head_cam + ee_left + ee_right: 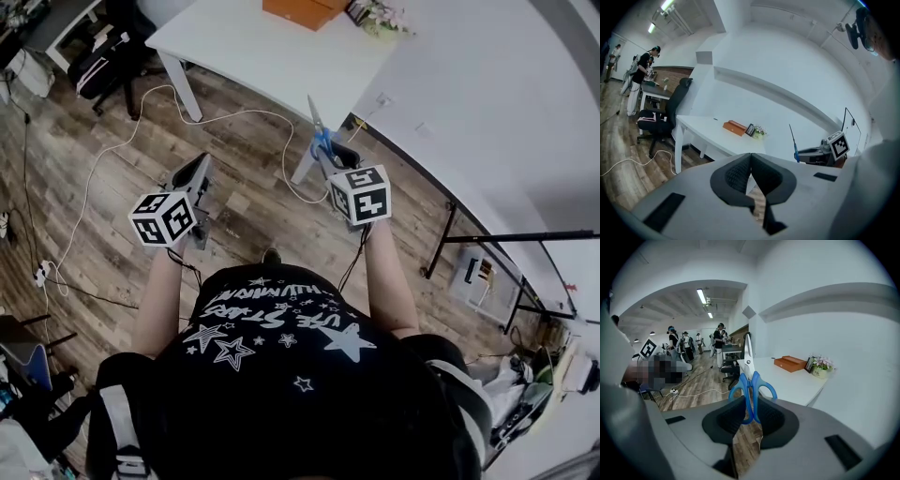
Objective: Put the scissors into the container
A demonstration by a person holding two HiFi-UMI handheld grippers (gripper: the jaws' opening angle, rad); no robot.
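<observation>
Blue-handled scissors point up and away from me, blades together, held by the handles in my right gripper. In the right gripper view the scissors stand upright with their handle loops pinched between the jaws of the right gripper. My left gripper hangs level with it to the left, over the wooden floor, and is shut with nothing in it. A flat orange container lies on the white table ahead; the orange container also shows in the right gripper view.
A small flower pot stands beside the orange container. White cables trail over the wooden floor, and a black office chair stands left of the table. A white wall runs along the right. Several people stand far back in the room.
</observation>
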